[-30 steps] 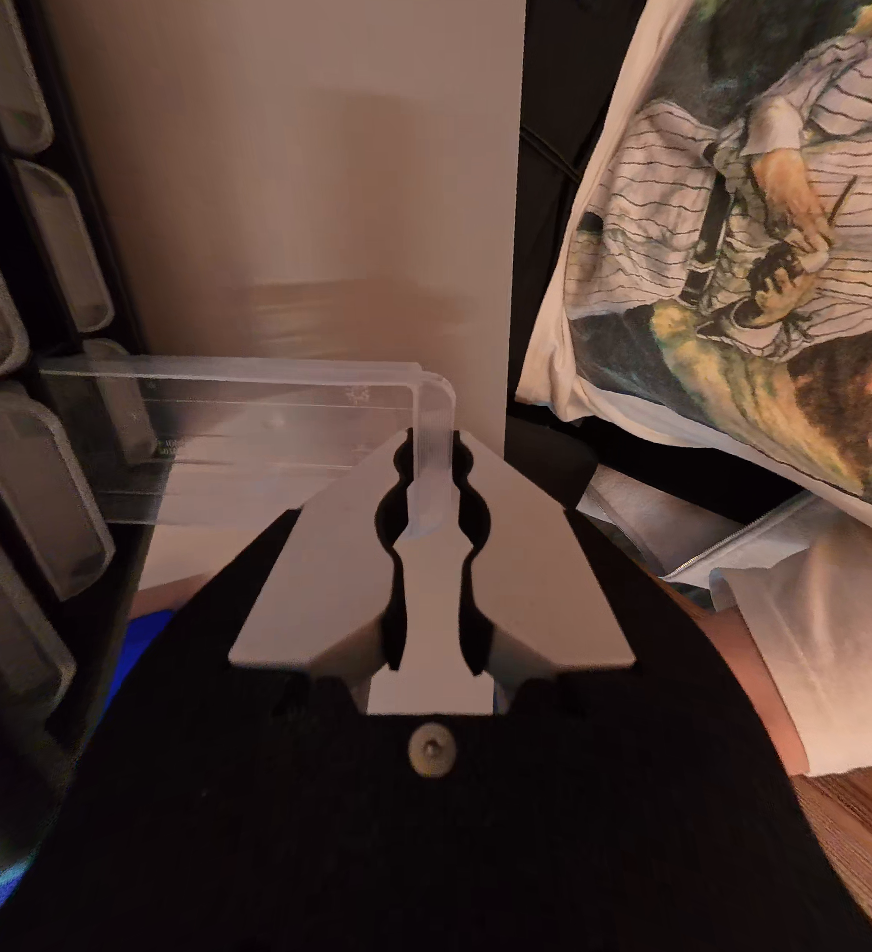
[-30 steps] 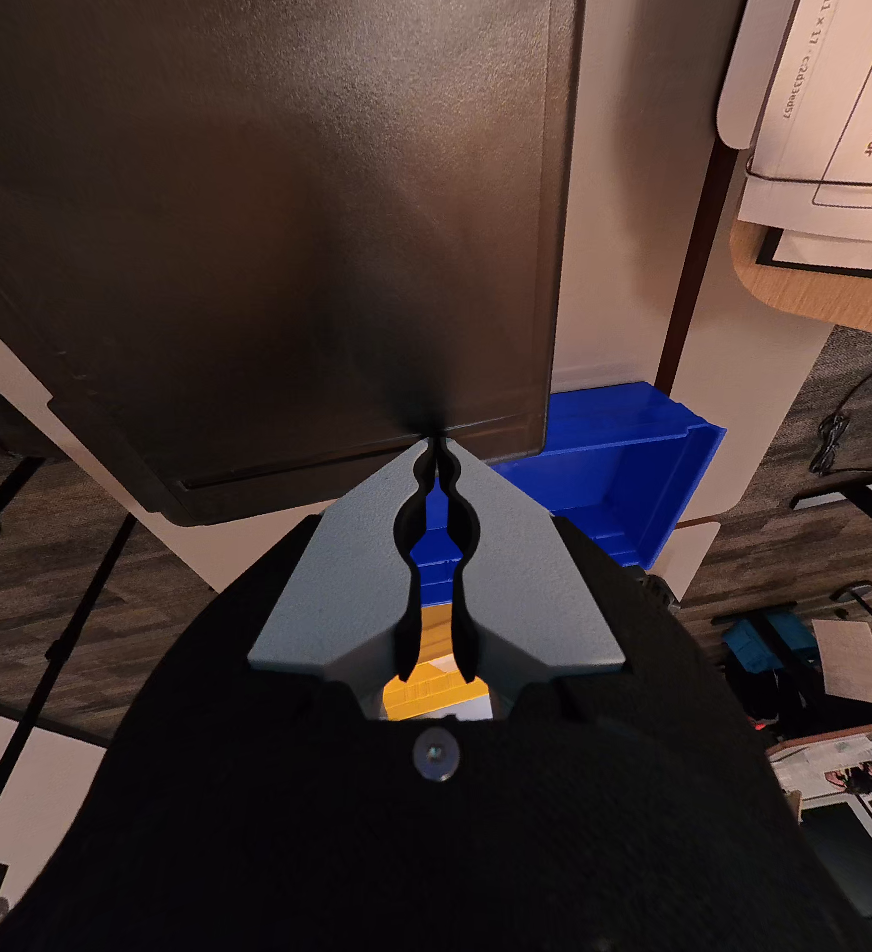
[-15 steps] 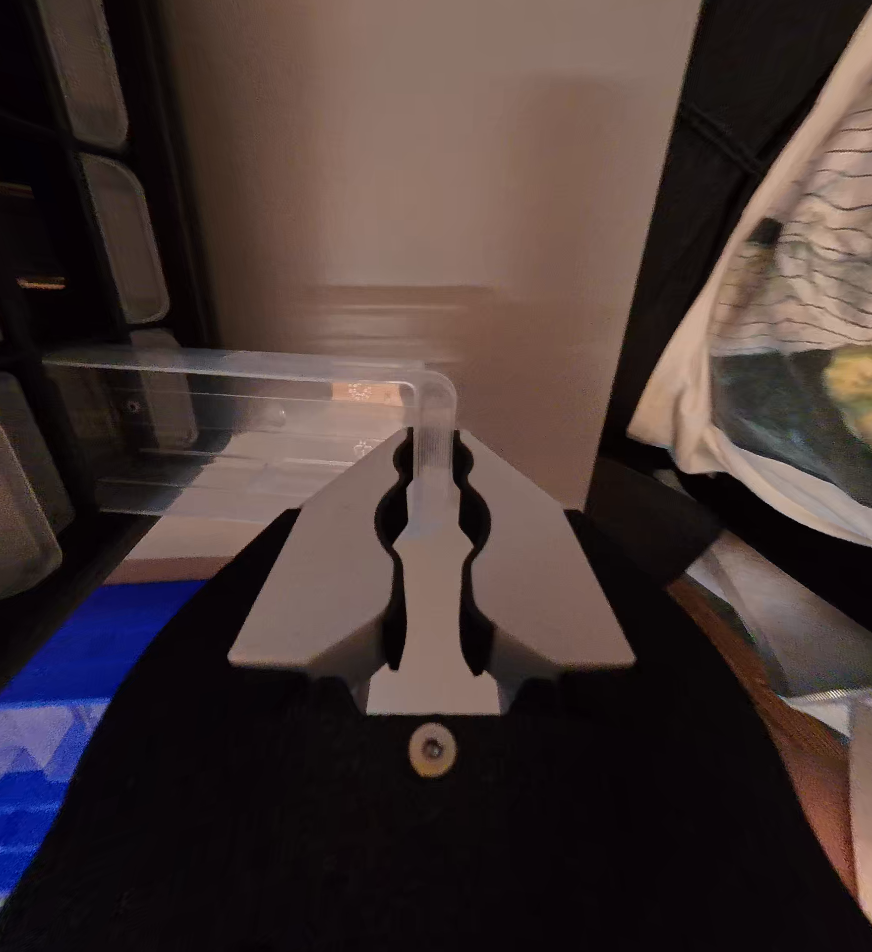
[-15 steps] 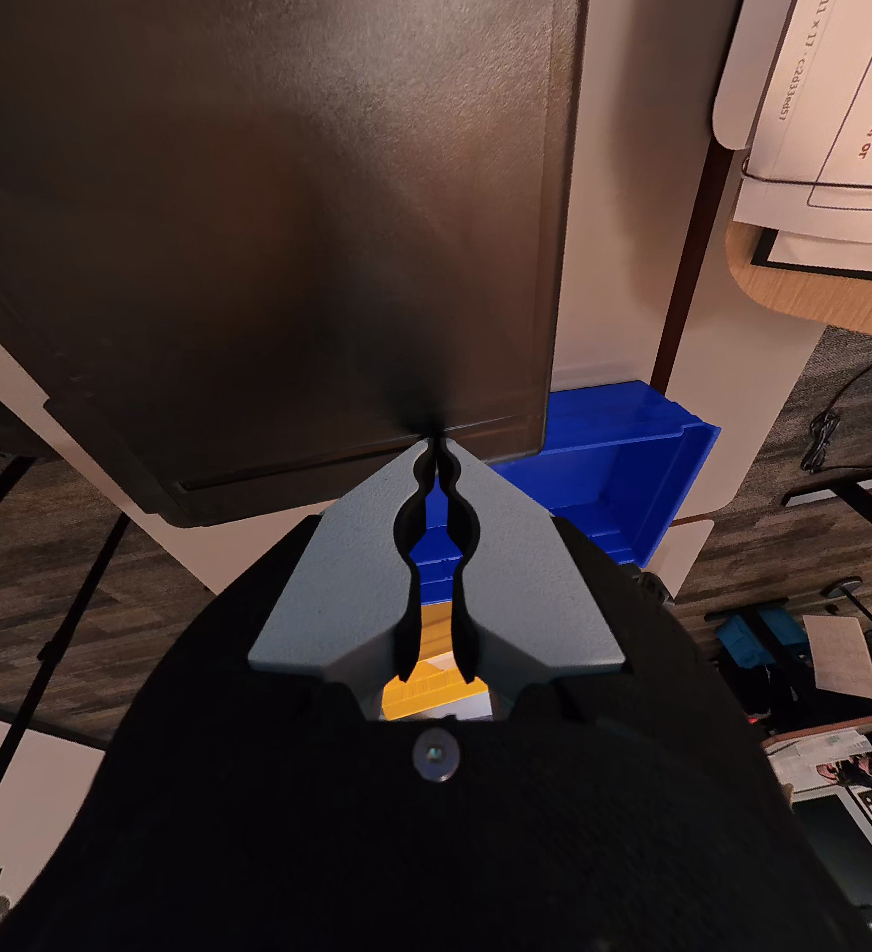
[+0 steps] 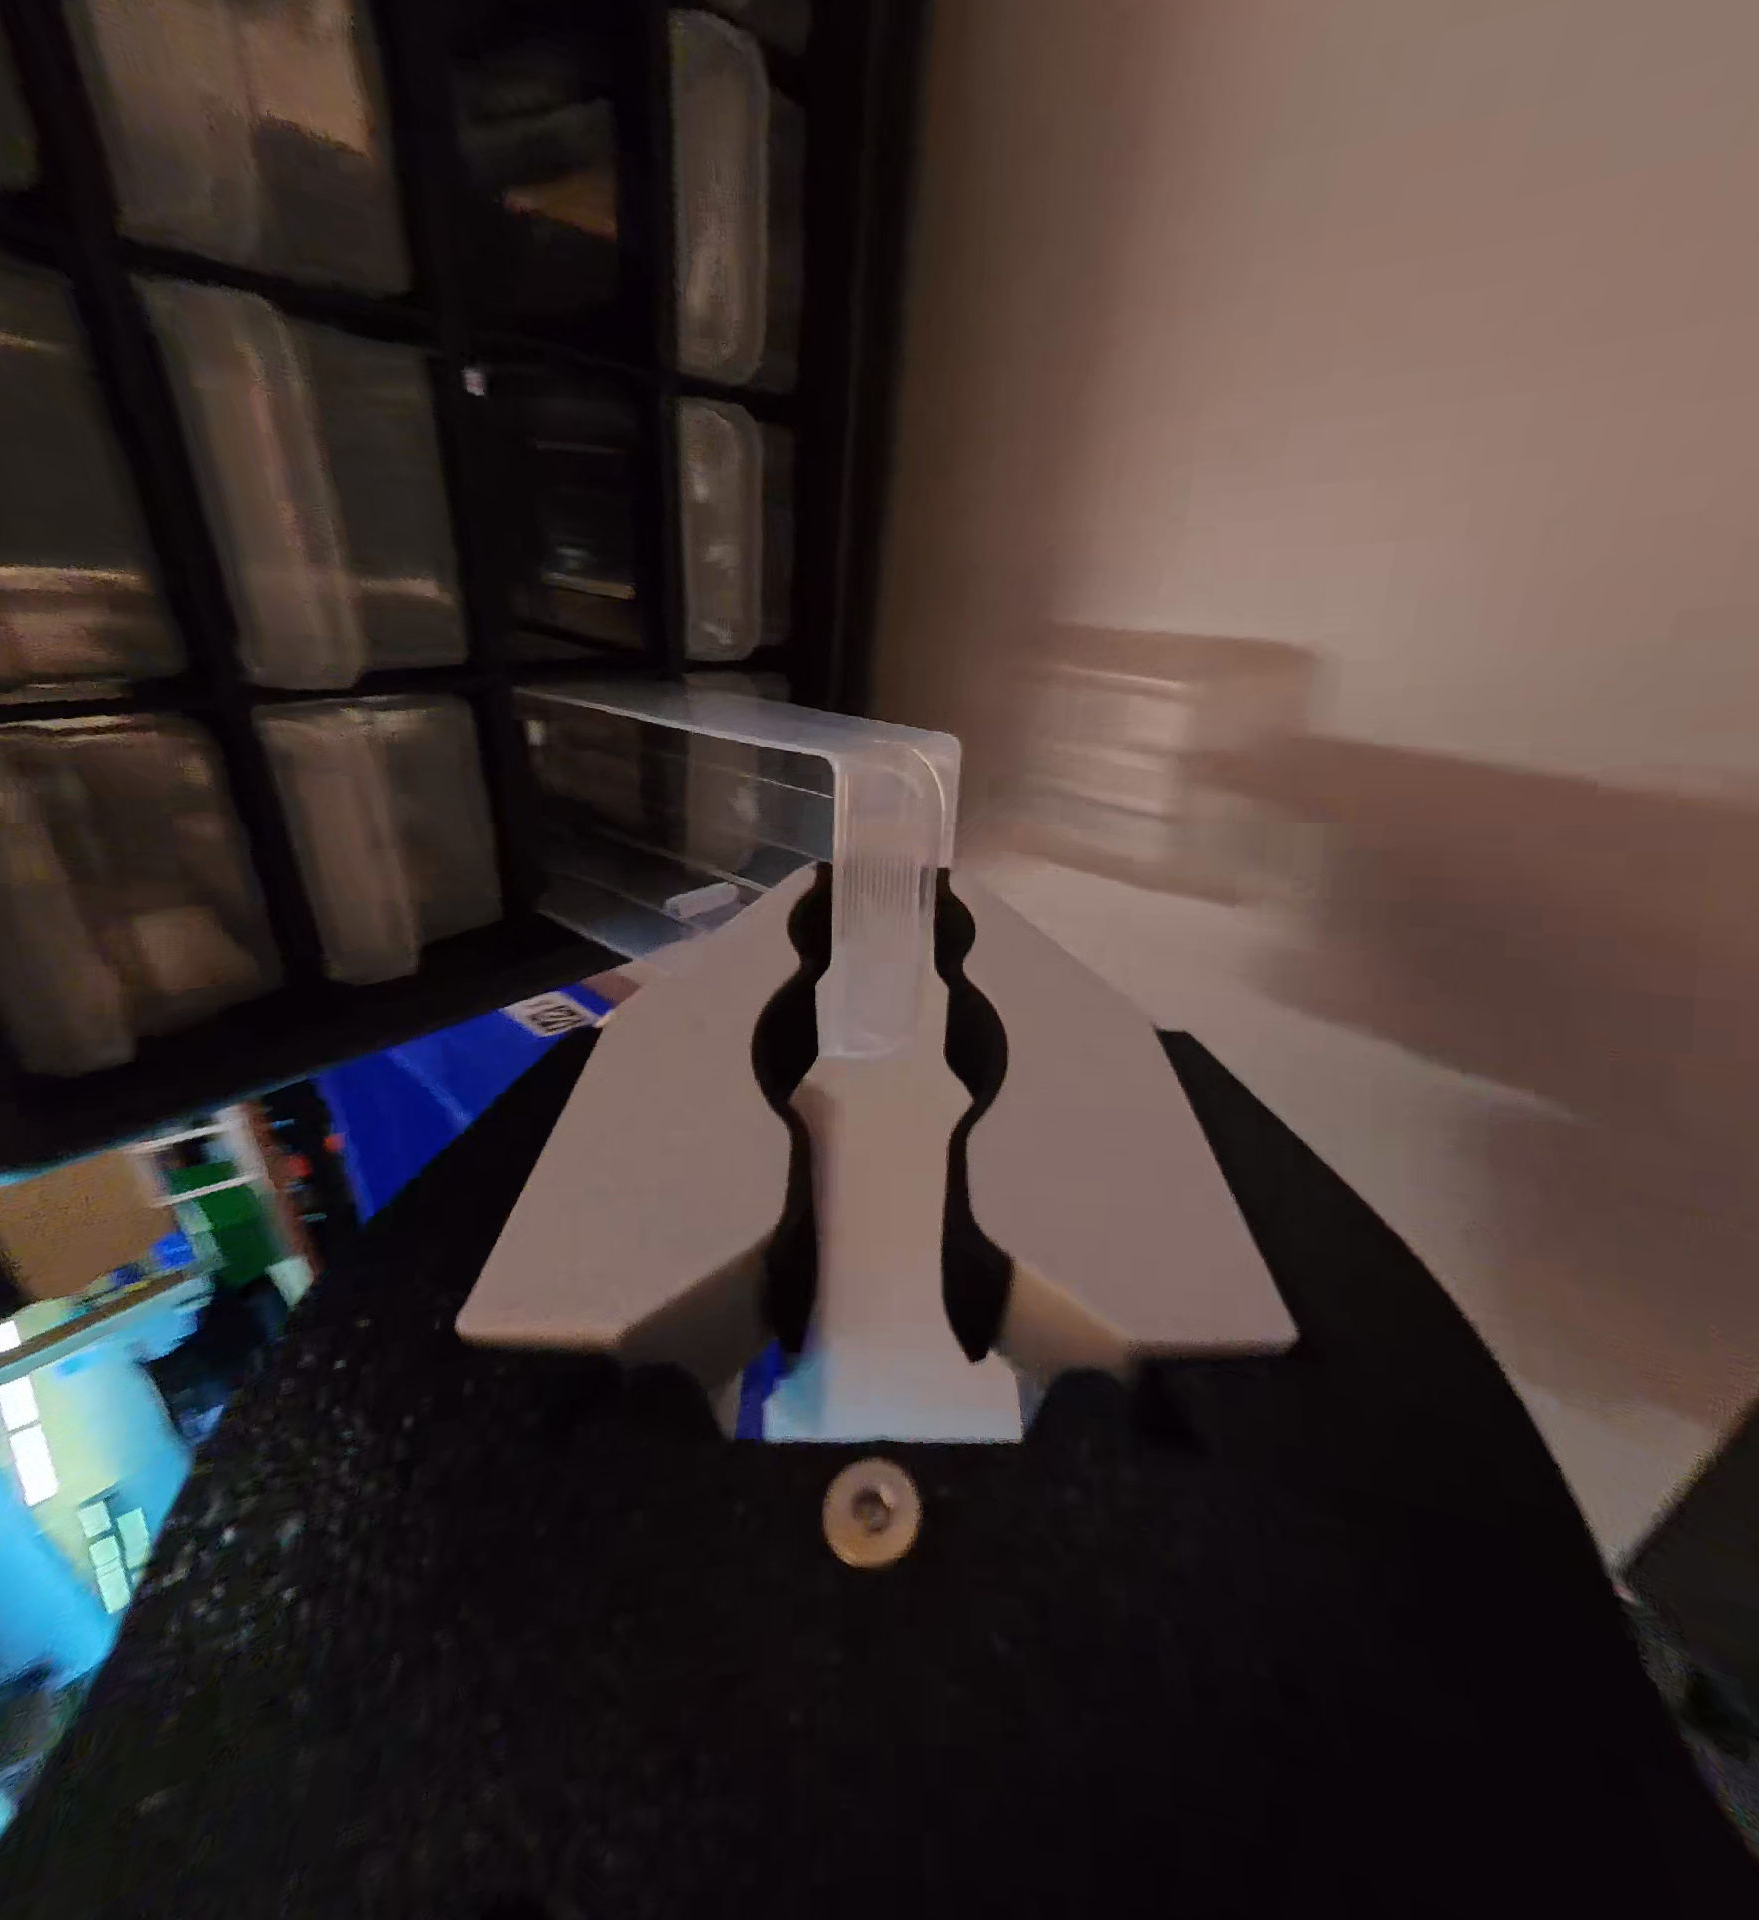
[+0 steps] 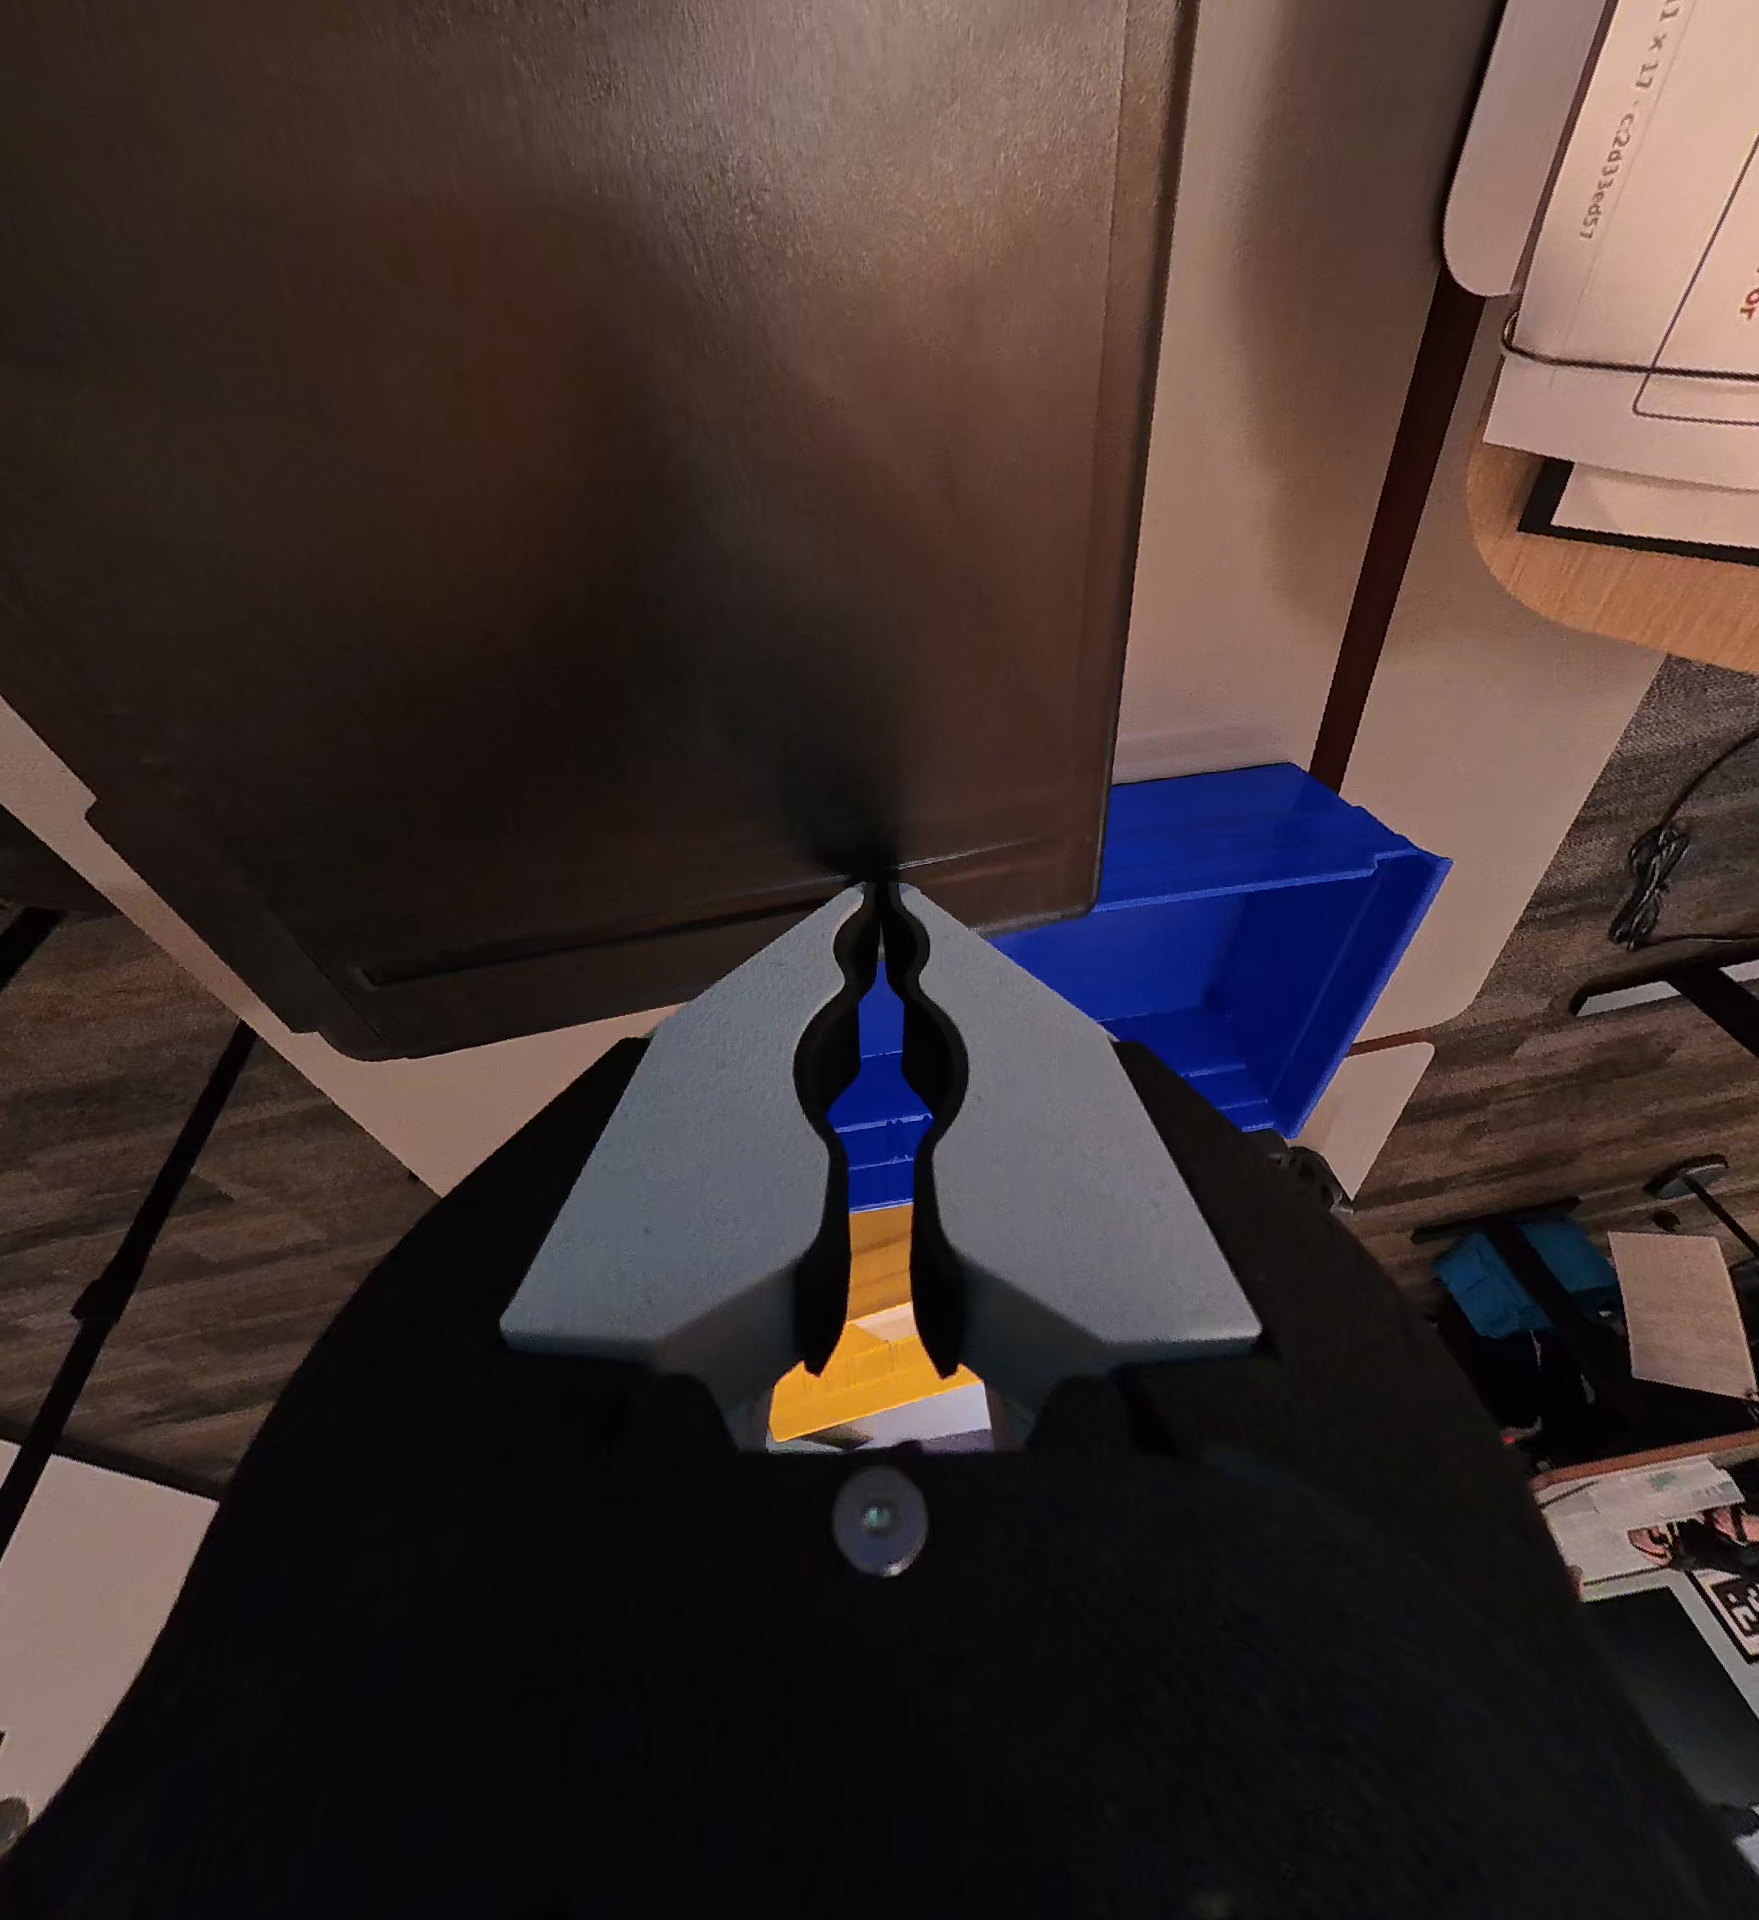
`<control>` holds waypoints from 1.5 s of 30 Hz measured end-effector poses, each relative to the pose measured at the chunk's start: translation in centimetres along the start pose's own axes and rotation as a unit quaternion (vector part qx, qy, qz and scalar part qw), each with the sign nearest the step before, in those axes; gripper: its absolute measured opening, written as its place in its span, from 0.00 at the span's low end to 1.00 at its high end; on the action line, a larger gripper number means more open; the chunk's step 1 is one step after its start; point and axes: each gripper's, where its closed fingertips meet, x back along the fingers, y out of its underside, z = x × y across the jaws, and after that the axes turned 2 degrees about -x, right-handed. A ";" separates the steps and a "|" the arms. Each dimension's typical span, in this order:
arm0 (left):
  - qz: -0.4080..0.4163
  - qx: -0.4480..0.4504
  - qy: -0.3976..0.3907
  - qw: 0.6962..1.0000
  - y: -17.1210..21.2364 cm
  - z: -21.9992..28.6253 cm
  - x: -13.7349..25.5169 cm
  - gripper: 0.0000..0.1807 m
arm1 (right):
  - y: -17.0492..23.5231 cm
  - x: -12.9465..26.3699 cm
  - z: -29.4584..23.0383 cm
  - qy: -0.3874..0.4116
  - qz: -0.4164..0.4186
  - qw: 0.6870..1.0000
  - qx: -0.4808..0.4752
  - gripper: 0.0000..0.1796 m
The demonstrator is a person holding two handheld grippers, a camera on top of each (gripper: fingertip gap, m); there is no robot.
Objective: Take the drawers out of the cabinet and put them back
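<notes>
In the left wrist view my left gripper (image 5: 880, 894) is shut on the front tab of a clear plastic drawer (image 5: 709, 810). The drawer reaches to the left, with its far end at a slot in the bottom row of the black cabinet (image 5: 231, 520). Frosted drawers (image 5: 376, 831) fill the slots around it. The view is blurred by motion. In the right wrist view my right gripper (image 6: 877, 891) is shut, its tips pressed against the cabinet's dark flat side panel (image 6: 563, 436) near the lower edge. It holds nothing.
A beige wall panel (image 5: 1374, 364) stands right of the cabinet. A blue bin (image 6: 1239, 935) lies beyond the cabinet's side in the right wrist view, something yellow (image 6: 859, 1371) below it. Papers (image 6: 1685, 208) lie on a wooden surface at upper right. Clutter (image 6: 1633, 1330) covers the floor at right.
The left gripper has swung left with the drawer, bringing the cabinet front into view; the person's printed shirt has left the frame. The right gripper has stayed against the cabinet side.
</notes>
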 end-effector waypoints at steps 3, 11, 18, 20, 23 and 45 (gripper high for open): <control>0.010 -0.022 -0.083 0.996 -0.3 -1.3 0.3 0.09 | 0.0 0.0 0.0 -0.001 0.000 1.000 -0.002 0.00; 0.041 -0.084 -0.276 0.957 0.0 -3.8 -0.6 0.09 | 0.0 0.0 0.0 0.003 0.002 1.000 -0.004 0.00; 0.074 -0.083 -0.382 0.918 -0.2 -6.0 -2.3 0.09 | 0.0 0.0 0.0 0.003 0.004 1.000 -0.006 0.00; 0.077 -0.082 -0.403 0.908 -0.2 -6.6 -2.9 0.09 | 0.0 0.0 0.0 0.003 0.005 1.000 -0.006 0.00; 0.069 -0.089 -0.427 0.897 0.0 -7.5 -3.8 0.09 | 0.0 0.0 0.0 0.001 0.004 1.000 -0.006 0.00; 0.270 0.158 -0.397 0.863 1.4 -9.7 4.9 0.16 | 0.0 0.0 0.0 0.003 -0.003 1.000 -0.006 0.00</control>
